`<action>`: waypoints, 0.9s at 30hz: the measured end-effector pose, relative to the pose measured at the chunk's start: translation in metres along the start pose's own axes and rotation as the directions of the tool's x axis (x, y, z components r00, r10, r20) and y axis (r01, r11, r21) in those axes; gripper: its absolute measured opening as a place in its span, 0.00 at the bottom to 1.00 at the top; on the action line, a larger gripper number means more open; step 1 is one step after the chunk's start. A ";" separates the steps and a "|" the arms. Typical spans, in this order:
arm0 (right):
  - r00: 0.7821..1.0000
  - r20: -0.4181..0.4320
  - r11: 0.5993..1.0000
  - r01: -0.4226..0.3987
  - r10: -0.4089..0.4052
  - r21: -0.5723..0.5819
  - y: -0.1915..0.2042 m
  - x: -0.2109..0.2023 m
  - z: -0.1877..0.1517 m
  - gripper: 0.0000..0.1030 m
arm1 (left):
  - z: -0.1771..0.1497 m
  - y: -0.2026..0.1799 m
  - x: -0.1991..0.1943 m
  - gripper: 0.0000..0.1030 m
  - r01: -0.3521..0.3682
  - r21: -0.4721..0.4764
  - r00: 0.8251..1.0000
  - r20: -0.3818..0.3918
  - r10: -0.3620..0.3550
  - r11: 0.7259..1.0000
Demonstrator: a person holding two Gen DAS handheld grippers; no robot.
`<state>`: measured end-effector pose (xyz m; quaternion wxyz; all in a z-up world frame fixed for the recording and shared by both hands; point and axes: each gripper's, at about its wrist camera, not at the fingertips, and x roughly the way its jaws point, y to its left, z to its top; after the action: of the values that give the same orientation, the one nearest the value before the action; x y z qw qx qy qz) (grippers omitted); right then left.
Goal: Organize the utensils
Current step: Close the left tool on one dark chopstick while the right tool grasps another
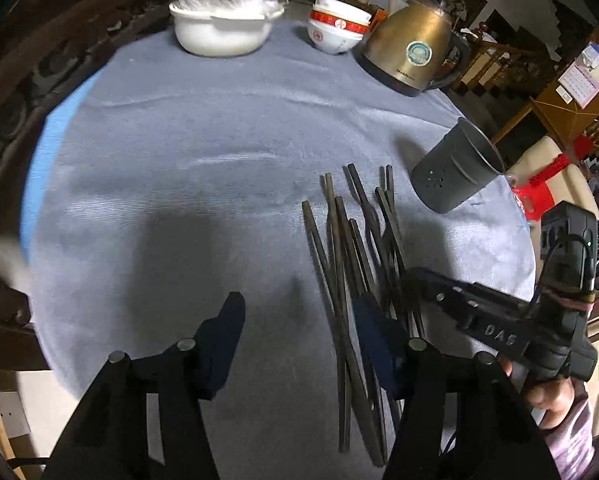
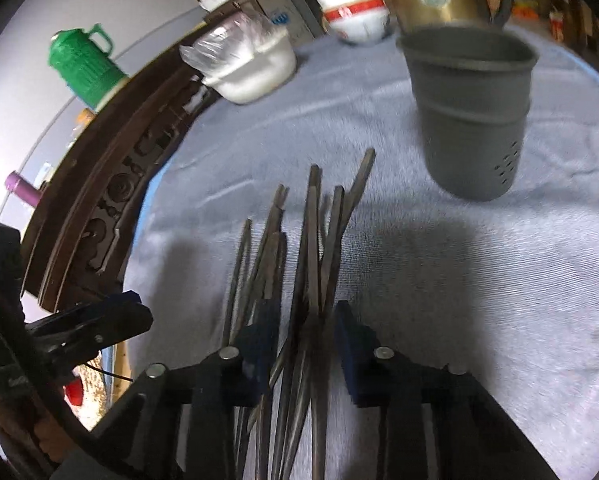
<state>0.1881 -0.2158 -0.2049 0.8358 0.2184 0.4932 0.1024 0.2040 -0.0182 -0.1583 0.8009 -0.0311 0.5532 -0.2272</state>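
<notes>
Table (image 1: pixel 179 128), grey cloth: grey holder cup (image 2: pixel 471 112) upright near the right edge, empty as far as I can see. Chopsticks (image 2: pixel 315 240) fanned loose beside it, mid-table. Step: gathering the bundle. Right gripper (image 2: pixel 303 344) straddles it, jaws narrowed, pad contact unclear. Left gripper (image 1: pixel 295 344) half-open, empty, just beside the bundle. Next: squeeze, lift, tip into cup.

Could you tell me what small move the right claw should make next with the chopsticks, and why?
Probably finish closing on the bundle. The right claw straddles the dark chopsticks, which lie loose and fanned on the grey cloth, and gaps still show beside its pads. The grey holder stands upright and empty just beyond, ready to receive them.
</notes>
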 end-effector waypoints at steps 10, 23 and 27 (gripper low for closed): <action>0.998 -0.010 0.996 0.061 -0.060 0.063 -0.029 0.000 0.000 0.14 | 0.029 -0.004 0.045 0.43 0.010 0.000 0.997 -0.078 -0.010 1.000; 0.998 -0.008 0.986 0.056 -0.055 0.156 -0.050 -0.002 0.025 0.16 | 0.042 0.004 0.072 0.06 0.046 -0.032 0.990 -0.131 -0.050 0.998; 0.998 0.007 0.987 0.060 -0.062 0.146 -0.046 0.001 0.026 0.14 | 0.043 0.009 0.068 0.06 0.054 -0.040 0.990 -0.128 -0.058 0.998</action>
<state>0.2097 -0.2632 -0.2166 0.8231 0.2642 0.5011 0.0394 0.2653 -0.0458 -0.2032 0.7559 -0.0464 0.6070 -0.2410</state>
